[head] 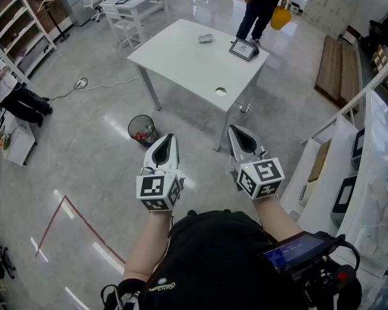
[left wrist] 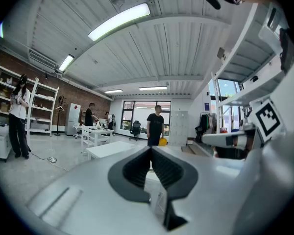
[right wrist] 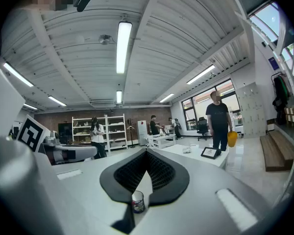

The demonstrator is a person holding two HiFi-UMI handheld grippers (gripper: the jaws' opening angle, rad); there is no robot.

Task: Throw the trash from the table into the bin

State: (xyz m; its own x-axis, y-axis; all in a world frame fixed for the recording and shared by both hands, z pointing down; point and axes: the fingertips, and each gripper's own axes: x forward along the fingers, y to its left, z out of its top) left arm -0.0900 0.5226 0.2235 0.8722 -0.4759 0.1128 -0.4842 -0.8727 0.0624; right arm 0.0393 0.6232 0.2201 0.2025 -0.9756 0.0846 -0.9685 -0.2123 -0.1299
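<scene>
Little writing can be read here: a small yellowish script is seen on the black shirt (head: 160, 286) at the bottom of the head view, too small to be made out, and black-and-white square markers are carried on the cubes of both tools. A lit blue screen (head: 296, 251) is worn at the lower right, its text unreadable.

The white table (head: 187, 60) is seen ahead on a glossy grey floor (head: 84, 141), with a round hole near its closer edge. Red tape lines (head: 71, 212) are laid on the floor at the left. White shelves (head: 13, 24) are set against a brick wall, and a standing person (head: 262, 2) is seen at the table's far side.

The trash (head: 205, 39) is found on the far part of the table: one small, pale, crumpled piece, near a dark tablet-like frame (head: 244, 49) but apart from it. The bin (head: 142, 130), a dark round mesh basket with something red inside, is placed on the floor beside the table's near-left leg.

The left gripper (head: 166, 142) is held level well short of the table, its jaws pressed together with nothing between them, as its own view confirms (left wrist: 151, 150). The right gripper (head: 240, 136) is held alongside, its jaws likewise closed on nothing (right wrist: 146, 152).
</scene>
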